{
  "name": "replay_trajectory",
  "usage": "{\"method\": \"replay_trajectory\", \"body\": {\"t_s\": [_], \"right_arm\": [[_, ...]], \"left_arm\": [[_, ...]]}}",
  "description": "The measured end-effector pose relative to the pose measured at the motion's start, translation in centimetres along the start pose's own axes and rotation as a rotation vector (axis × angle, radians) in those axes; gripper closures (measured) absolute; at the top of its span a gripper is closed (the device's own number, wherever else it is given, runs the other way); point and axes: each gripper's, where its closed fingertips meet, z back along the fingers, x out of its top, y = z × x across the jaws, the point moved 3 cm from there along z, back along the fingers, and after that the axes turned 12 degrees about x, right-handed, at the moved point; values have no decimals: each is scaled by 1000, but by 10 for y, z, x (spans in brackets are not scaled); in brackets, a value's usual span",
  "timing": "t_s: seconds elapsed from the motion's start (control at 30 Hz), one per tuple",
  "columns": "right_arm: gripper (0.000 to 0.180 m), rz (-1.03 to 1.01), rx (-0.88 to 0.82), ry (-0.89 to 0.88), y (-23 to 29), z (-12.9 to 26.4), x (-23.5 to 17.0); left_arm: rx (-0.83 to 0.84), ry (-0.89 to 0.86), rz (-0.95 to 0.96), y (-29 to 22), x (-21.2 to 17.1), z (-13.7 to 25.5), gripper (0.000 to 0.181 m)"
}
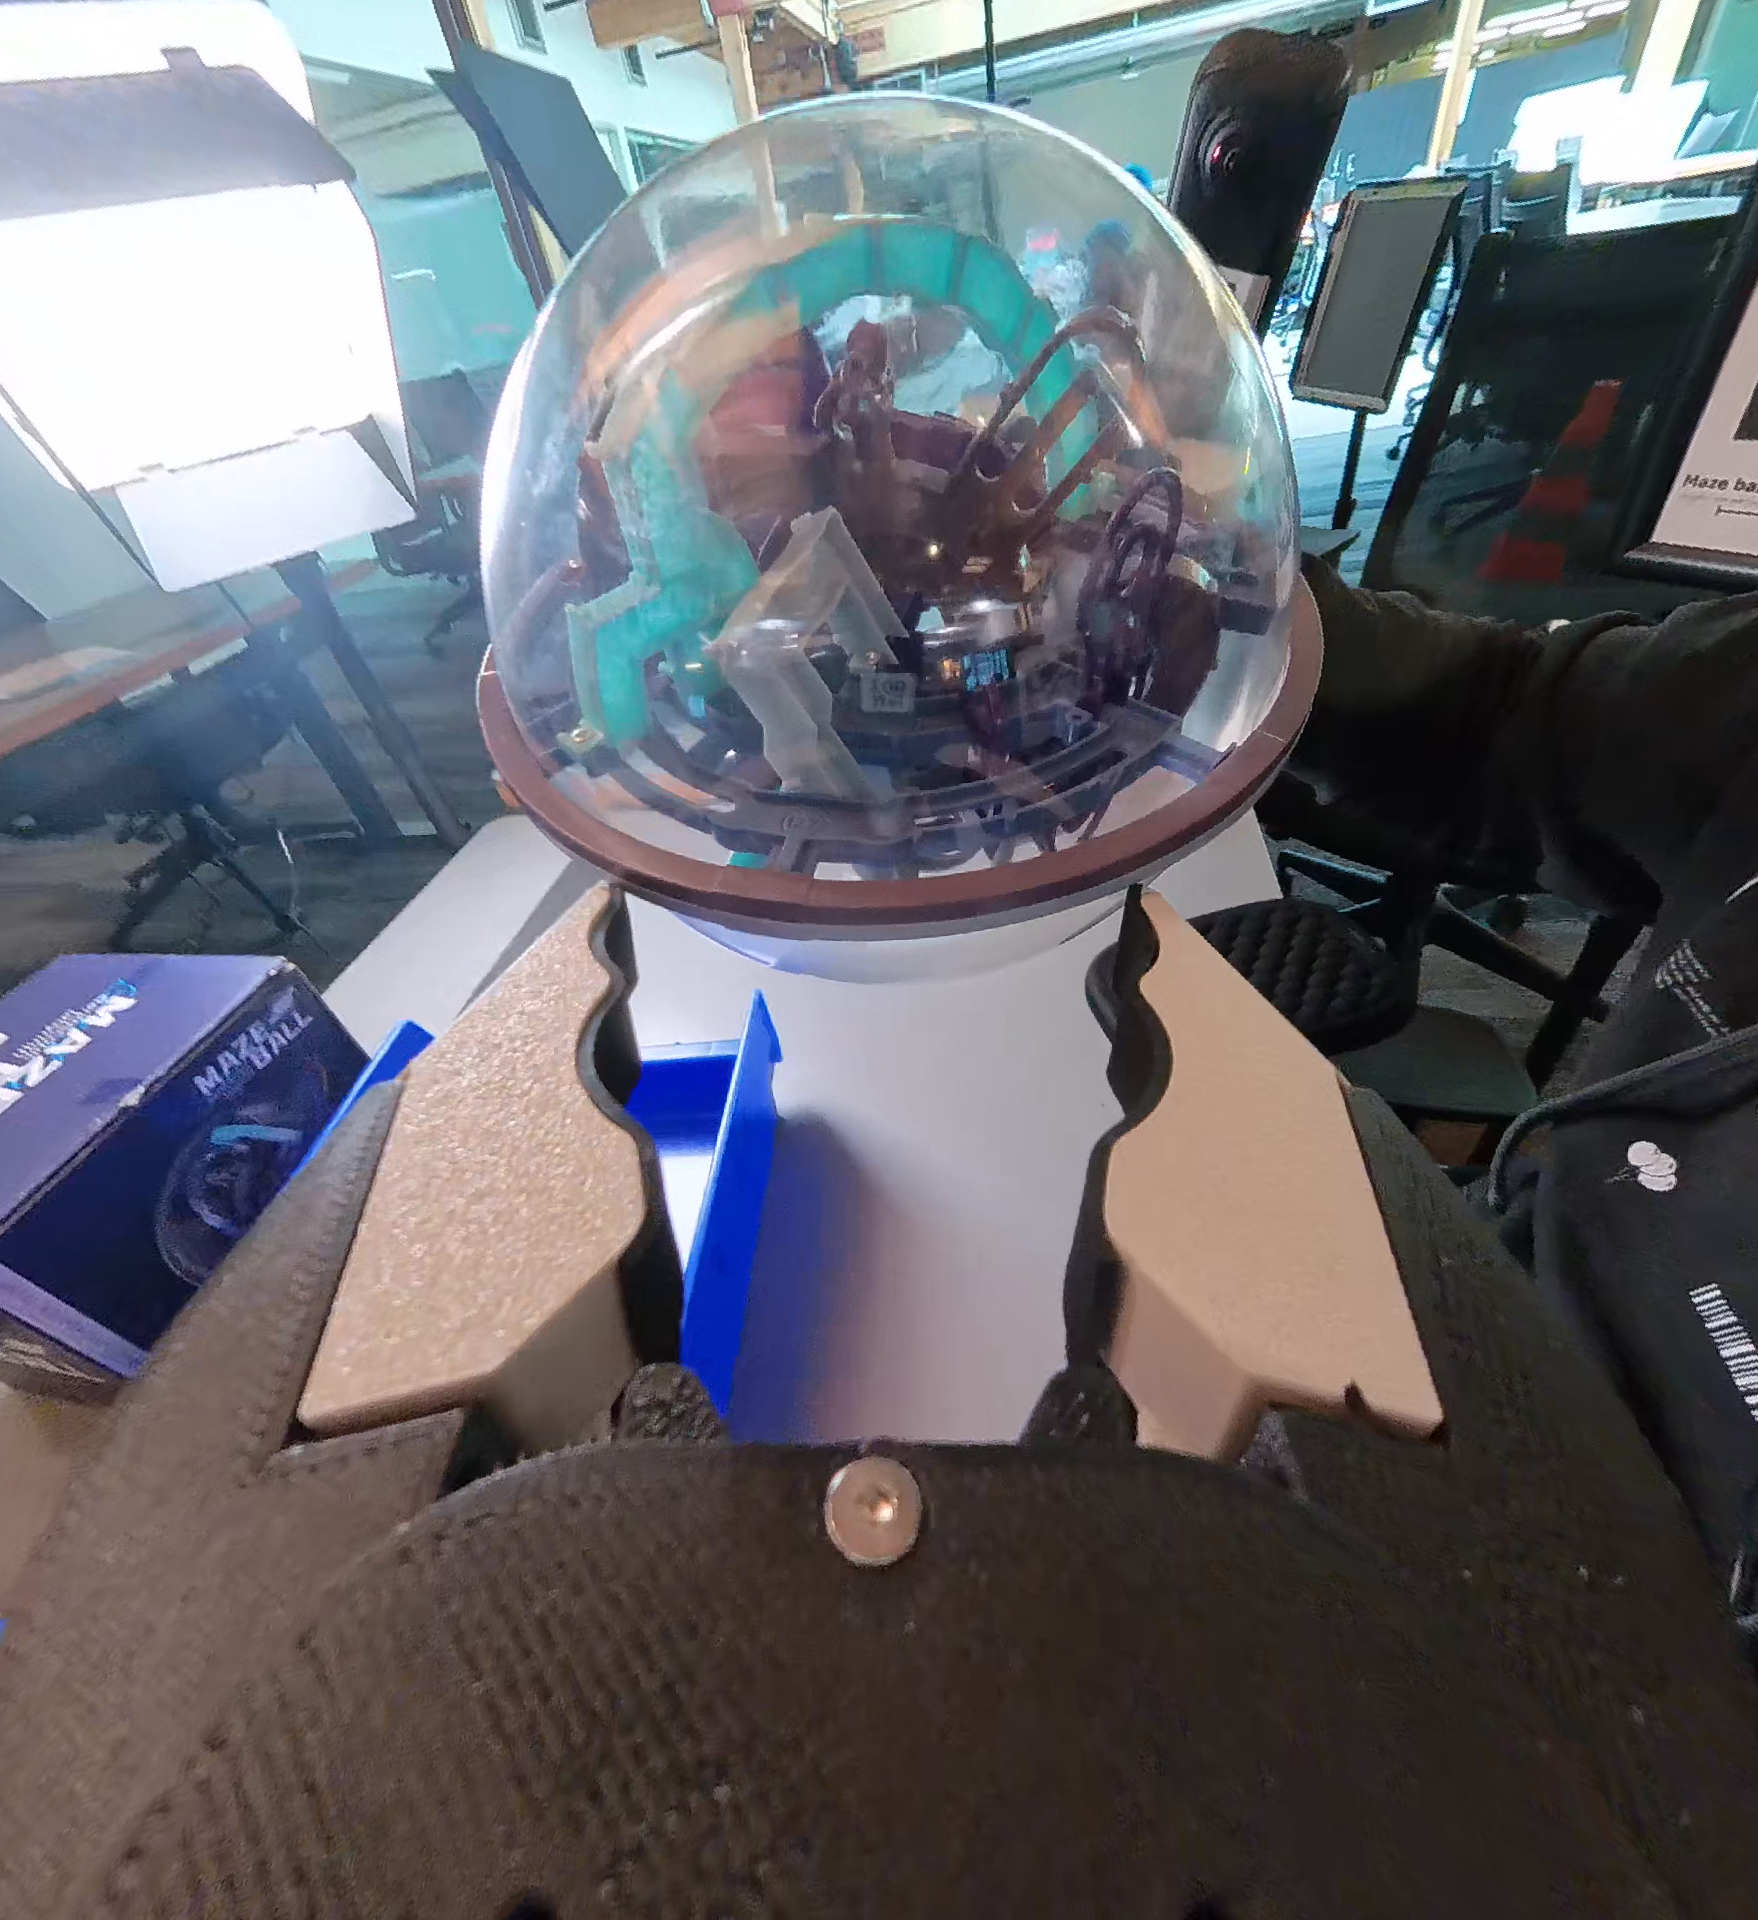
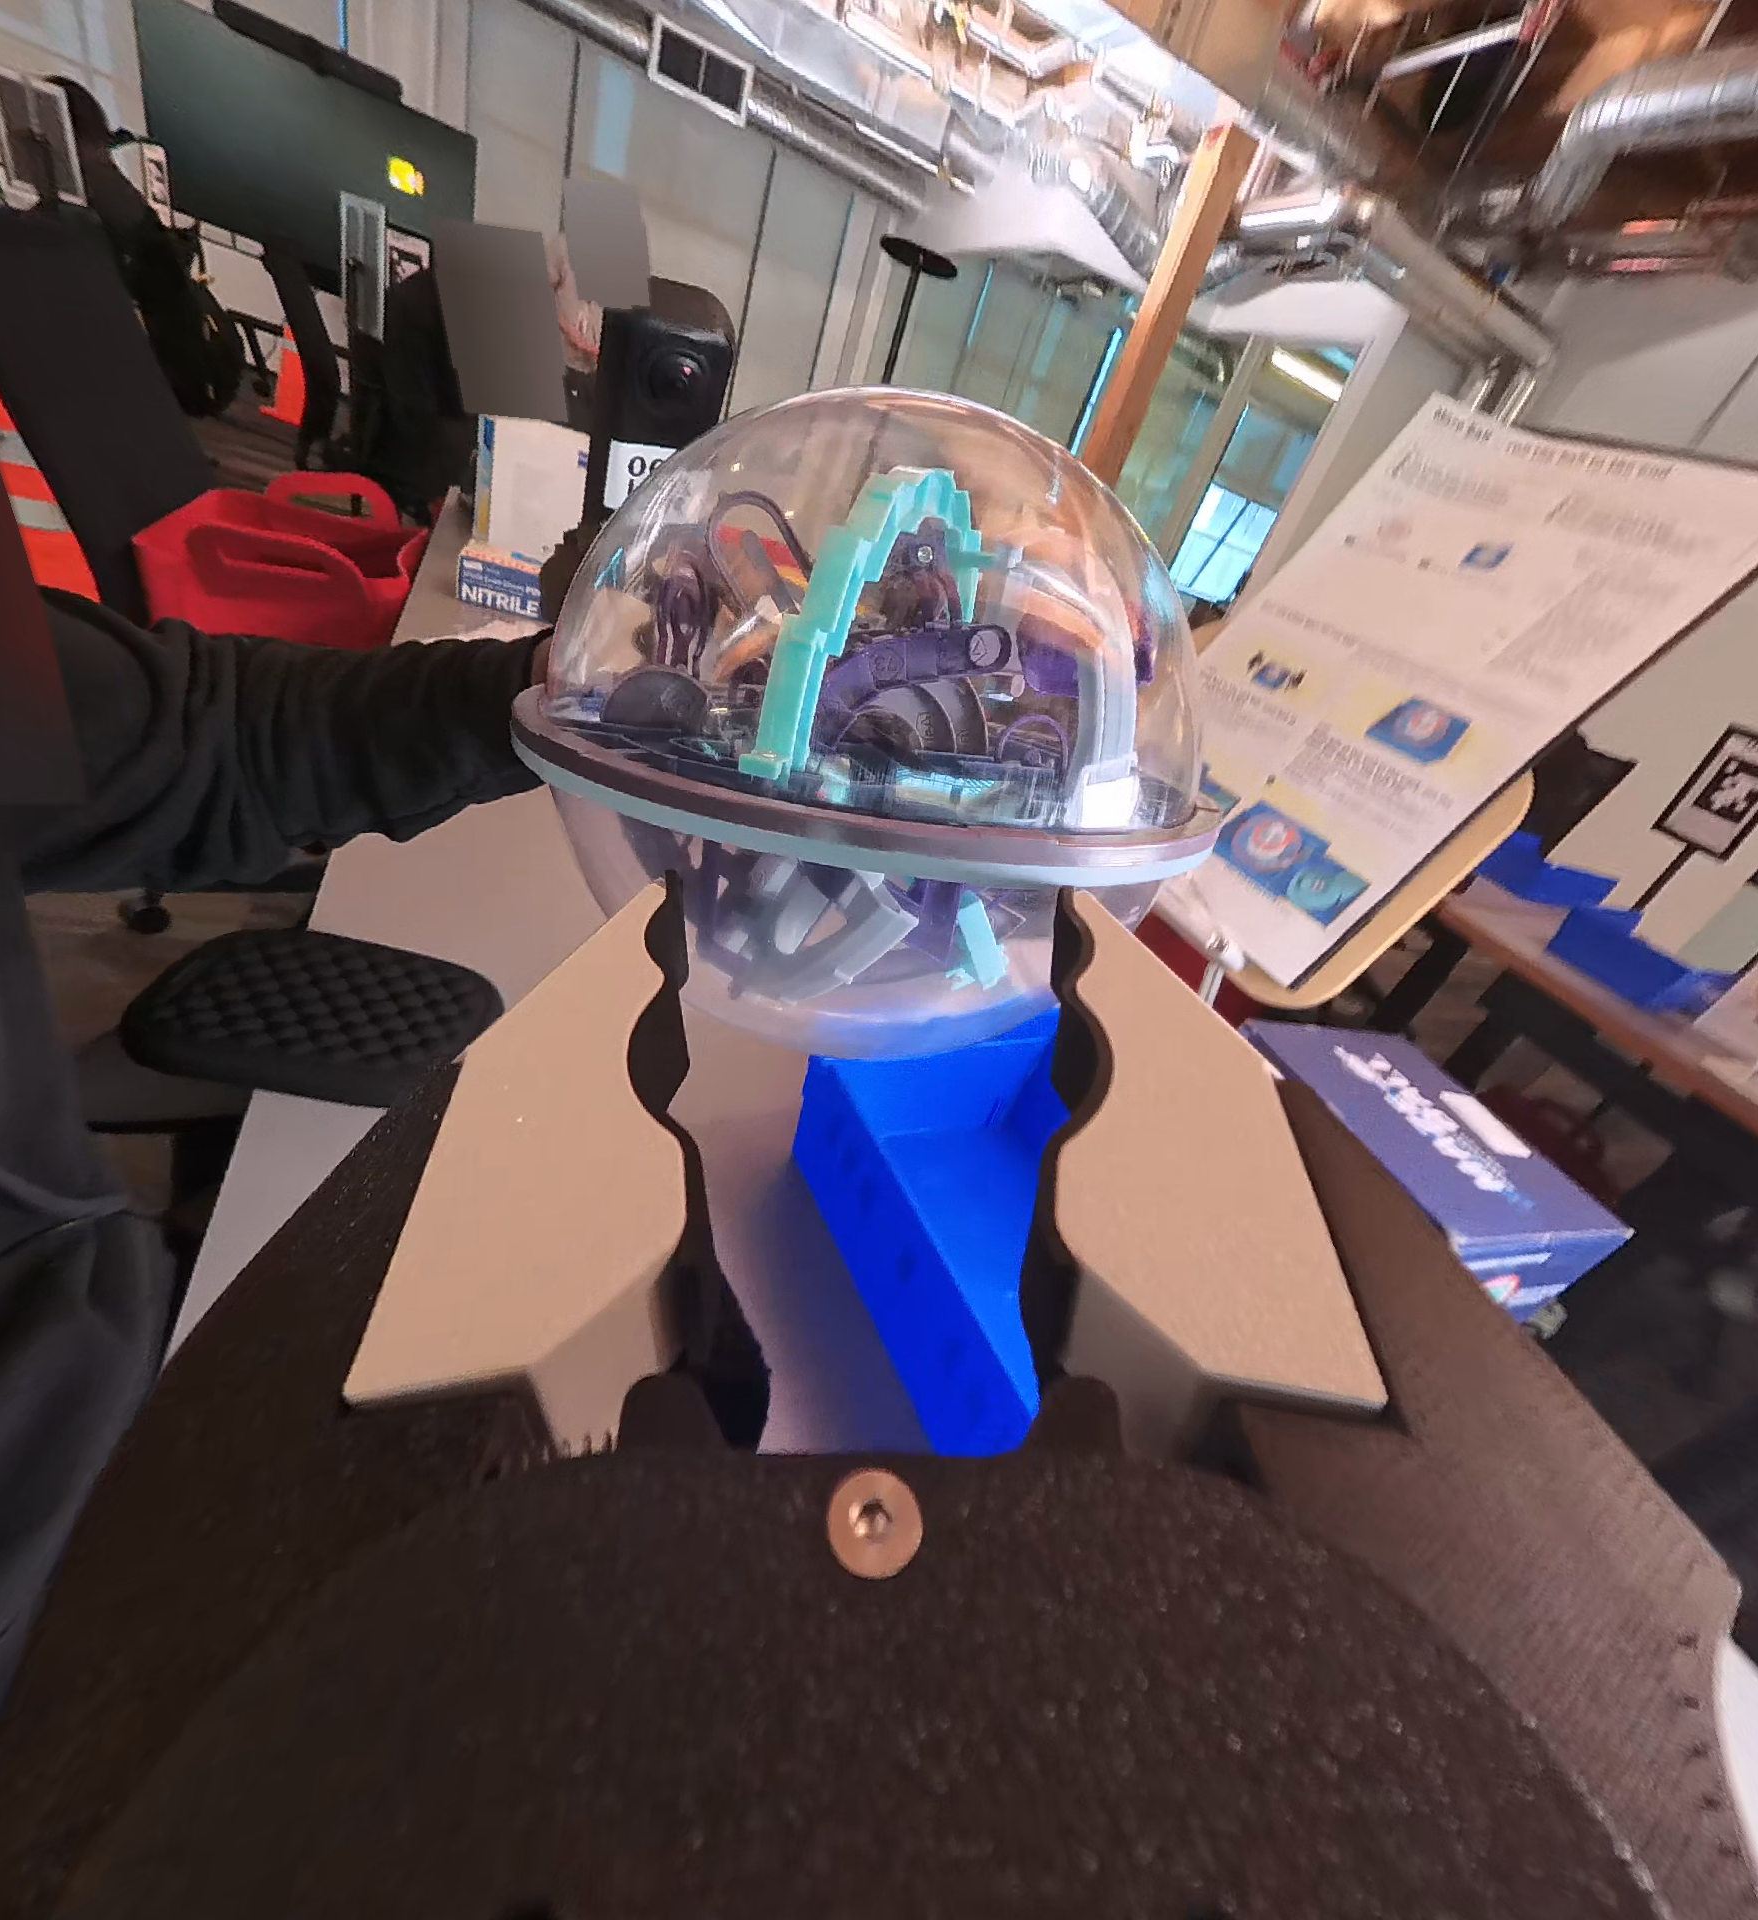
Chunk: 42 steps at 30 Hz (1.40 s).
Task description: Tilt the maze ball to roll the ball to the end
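In your left wrist view, your left gripper (image 1: 880,935) grips the lower shell of the maze ball (image 1: 890,520), held up above the white table (image 1: 916,1195) and the blue bin (image 1: 729,1164). In your right wrist view, your right gripper (image 2: 864,920) clamps the same globe from its side, rim tilted down to the right. You look mid-tilt; I cannot spot the small ball, so find it, then tilt both wrists together gently.

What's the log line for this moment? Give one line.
left gripper: clamped on maze ball | right gripper: clamped on maze ball | maze ball: lifted above blue bin
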Motion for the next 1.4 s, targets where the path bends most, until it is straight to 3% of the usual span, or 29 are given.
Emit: {"method": "replay_trajectory", "body": {"t_s": [0.13,0.33,0.53,0.73,1.07,1.4], "right_arm": [[111,-46,0,-10,1,3,-14],[112,-100,-2,-49,6,3,-35],[112,-125,3,-96,11,4,-44],[107,34,-49,-63,14,1,-37],[89,384,-192,166,16,-13,-36],[108,373,-160,174,17,-13,-36]], "left_arm": [[6,-1,22,-3,-12,-6,85],[105,-29,-91,-6,-26,-16,69],[101,-90,-107,-11,-24,-12,70],[80,-117,-98,-11,-22,-8,73],[58,-136,-61,-11,-21,1,80],[15,-134,30,-10,-15,11,84]]}}
